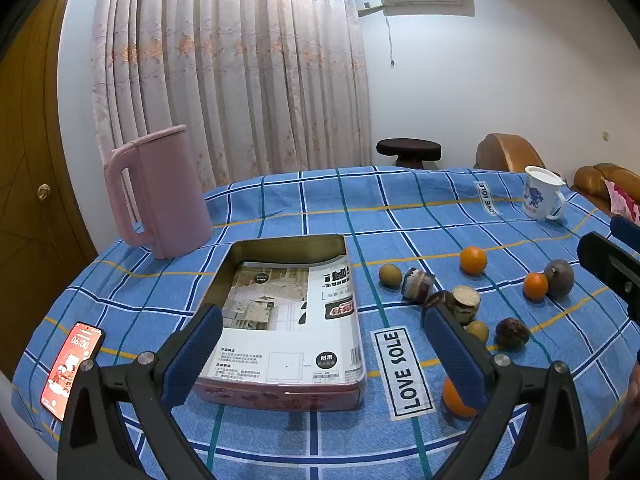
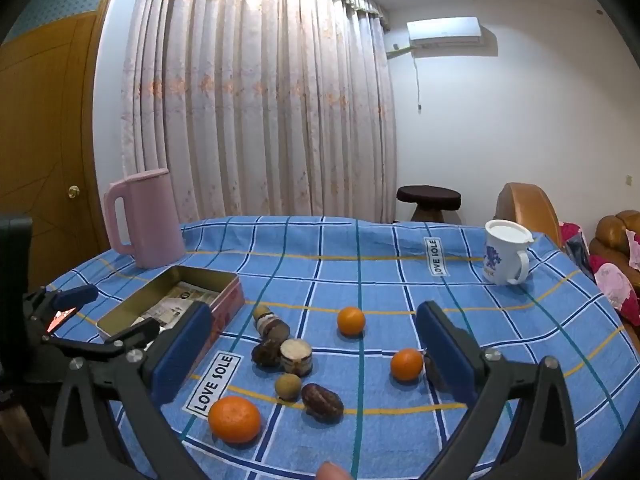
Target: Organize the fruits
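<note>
My left gripper (image 1: 322,342) and right gripper (image 2: 312,348) both stand wide open, holding nothing. The tin box (image 1: 280,394) lies at twelve o'clock of my left one, the oranges (image 2: 234,419) scattered at its three o'clock on the tablecloth (image 2: 360,240).

Curtained white-walled room (image 2: 520,120) (brown sofa (image 2: 616,236))

The left gripper (image 1: 323,344) hangs over the blue checked surface (image 1: 280,208) with its jaws spread wide and nothing between the pads. Between its fingers lies an open metal tin (image 1: 288,394) lined with printed paper. A pink jug (image 1: 160,196) stands behind the tin, and a phone (image 1: 72,368) lies at the left edge. To the right, oranges (image 1: 473,260), small greenish and dark fruits (image 1: 390,275) and two cut pieces (image 1: 466,302) are scattered. A white mug (image 1: 540,194) stands far right.
</note>
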`<state>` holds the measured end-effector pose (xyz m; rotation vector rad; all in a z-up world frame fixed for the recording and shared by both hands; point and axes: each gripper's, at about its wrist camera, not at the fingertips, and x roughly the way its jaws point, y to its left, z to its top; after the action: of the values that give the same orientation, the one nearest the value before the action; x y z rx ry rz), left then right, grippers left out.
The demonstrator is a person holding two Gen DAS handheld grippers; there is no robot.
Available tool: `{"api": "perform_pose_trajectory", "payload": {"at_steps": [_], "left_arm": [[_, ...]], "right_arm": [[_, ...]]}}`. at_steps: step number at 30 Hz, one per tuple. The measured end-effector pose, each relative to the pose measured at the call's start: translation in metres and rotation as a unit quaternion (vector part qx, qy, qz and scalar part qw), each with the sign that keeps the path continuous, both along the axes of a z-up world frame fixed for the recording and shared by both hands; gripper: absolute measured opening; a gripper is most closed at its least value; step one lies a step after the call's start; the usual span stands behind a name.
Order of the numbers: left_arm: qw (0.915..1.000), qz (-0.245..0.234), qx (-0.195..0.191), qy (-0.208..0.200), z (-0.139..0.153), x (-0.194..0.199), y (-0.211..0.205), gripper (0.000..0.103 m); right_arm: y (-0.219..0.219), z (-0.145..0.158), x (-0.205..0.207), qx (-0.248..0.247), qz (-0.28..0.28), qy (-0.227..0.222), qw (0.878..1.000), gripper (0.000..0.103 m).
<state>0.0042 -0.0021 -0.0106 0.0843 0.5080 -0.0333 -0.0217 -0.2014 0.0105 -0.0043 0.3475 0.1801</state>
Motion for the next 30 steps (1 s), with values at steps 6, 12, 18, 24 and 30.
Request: {"api": "perform_pose_trajectory", "payload": {"at_steps": [6, 12, 18, 24, 30], "left_arm": [[1.0000, 0.000, 0.000, 0.000, 0.000, 0.000, 0.000, 0.102], [1.0000, -0.002, 0.000, 0.000, 0.000, -0.001, 0.000, 0.102], [1.0000, -0.003, -0.002, 0.004, -0.001, 0.000, -0.001, 0.102], [1.0000, -0.004, -0.001, 0.007, -0.003, 0.000, -0.003, 0.102], [0.9999, -0.008, -0.004, 0.010, -0.004, 0.002, -0.005, 0.102]], "right_arm": [[0.003, -0.005, 0.000, -0.001, -0.001, 0.003, 1.000, 0.103], [0.003, -0.005, 0.000, -0.001, 0.000, 0.004, 1.000, 0.103], [0.004, -0.008, -0.001, -0.001, -0.001, 0.006, 1.000, 0.103], [0.004, -0.010, -0.002, 0.000, -0.002, 0.008, 1.000, 0.103], [0.004, -0.008, -0.002, 0.000, -0.002, 0.009, 1.000, 0.103]]}}
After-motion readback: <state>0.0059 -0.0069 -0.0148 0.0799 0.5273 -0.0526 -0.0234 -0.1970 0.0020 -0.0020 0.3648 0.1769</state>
